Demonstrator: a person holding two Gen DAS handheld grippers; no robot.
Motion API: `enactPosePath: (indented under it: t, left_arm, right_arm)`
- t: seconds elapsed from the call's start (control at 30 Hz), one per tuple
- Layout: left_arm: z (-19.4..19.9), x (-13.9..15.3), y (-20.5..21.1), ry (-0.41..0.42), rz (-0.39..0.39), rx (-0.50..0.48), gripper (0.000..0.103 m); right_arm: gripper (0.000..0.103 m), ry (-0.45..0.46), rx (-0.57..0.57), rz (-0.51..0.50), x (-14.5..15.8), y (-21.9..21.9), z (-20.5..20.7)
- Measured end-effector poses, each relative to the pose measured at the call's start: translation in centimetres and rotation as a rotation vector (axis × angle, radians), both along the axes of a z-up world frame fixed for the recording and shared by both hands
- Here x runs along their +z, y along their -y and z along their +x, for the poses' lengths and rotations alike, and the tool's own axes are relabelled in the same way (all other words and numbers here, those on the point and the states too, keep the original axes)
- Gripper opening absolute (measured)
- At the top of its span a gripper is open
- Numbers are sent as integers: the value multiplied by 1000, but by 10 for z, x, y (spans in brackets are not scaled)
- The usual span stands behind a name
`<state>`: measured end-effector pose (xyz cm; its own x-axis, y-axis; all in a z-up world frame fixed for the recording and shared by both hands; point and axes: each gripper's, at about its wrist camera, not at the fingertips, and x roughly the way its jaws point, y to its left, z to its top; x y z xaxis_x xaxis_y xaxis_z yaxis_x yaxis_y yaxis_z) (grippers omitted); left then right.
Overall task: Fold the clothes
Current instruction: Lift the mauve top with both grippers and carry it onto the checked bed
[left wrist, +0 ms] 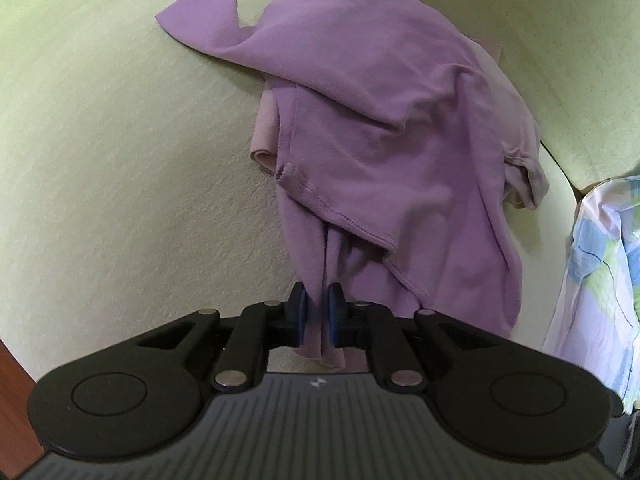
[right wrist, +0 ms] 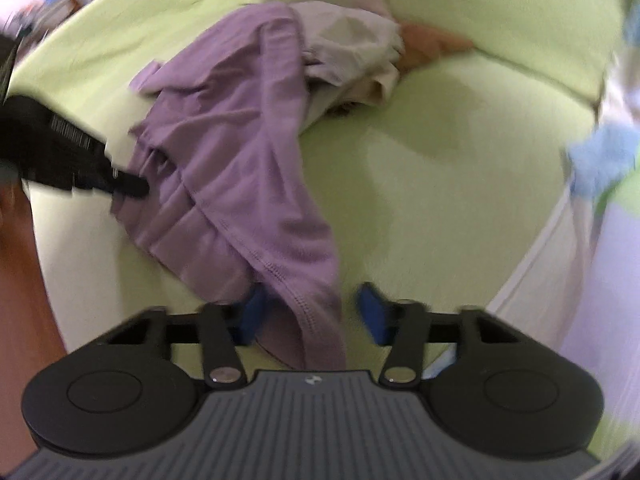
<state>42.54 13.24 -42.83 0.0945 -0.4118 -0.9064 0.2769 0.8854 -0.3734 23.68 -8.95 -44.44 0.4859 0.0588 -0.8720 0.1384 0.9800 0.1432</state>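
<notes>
A purple garment (left wrist: 380, 140) lies crumpled on the light green bed sheet (left wrist: 120, 160). My left gripper (left wrist: 317, 304) is shut on a bunched fold at its near edge, and the cloth hangs down between the blue pads. In the right wrist view the same purple garment (right wrist: 240, 140) stretches toward me. Its stitched hem lies between the pads of my right gripper (right wrist: 312, 300), whose jaws stand wide apart. The hem drapes against the left pad, while the right pad is clear of the cloth. The left gripper (right wrist: 132, 188) shows there as black fingers on the garment's left side.
A pale pink garment (left wrist: 264, 136) lies under the purple one. In the right wrist view a whitish garment (right wrist: 352, 40) and an orange one (right wrist: 432, 44) lie farther back. A patterned quilt (left wrist: 600, 260) is bunched at the right. A wooden bed edge (right wrist: 20, 280) runs along the left.
</notes>
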Motion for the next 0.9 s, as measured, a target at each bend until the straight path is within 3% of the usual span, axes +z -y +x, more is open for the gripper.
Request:
enactPosePath:
  t: [0.13, 0.27, 0.33, 0.37, 0.47, 0.53, 0.6, 0.67, 0.8, 0.9]
  left_arm:
    - [-8, 42, -9, 51, -46, -18, 9]
    - [-23, 86, -17, 140, -88, -36, 9]
    - [-33, 120, -20, 184, -131, -39, 9]
    - [-48, 155, -22, 220, -168, -51, 9]
    - [-84, 220, -11, 289, -236, -88, 9]
    - [-99, 245, -2, 314, -266, -104, 9]
    - [-141, 290, 17, 354, -307, -153, 9]
    - [-173, 316, 48, 361, -347, -191, 8]
    - [-216, 346, 119, 342, -418, -245, 1]
    - [-237, 347, 186, 311, -479, -298, 0]
  right_arm:
    - [4, 26, 4, 162, 10, 5, 3]
    - [4, 108, -144, 382, 47, 24, -20]
    - [4, 158, -204, 457, 71, 38, -39]
    - [4, 180, -223, 481, 82, 44, -50]
    - [4, 268, -278, 571, 125, 69, -95]
    - [4, 307, -297, 613, 149, 84, -124]
    - [4, 357, -320, 665, 181, 104, -169]
    - [4, 402, -349, 709, 207, 123, -215]
    - [4, 466, -450, 787, 249, 173, -310]
    - [4, 504, -528, 789, 265, 215, -363]
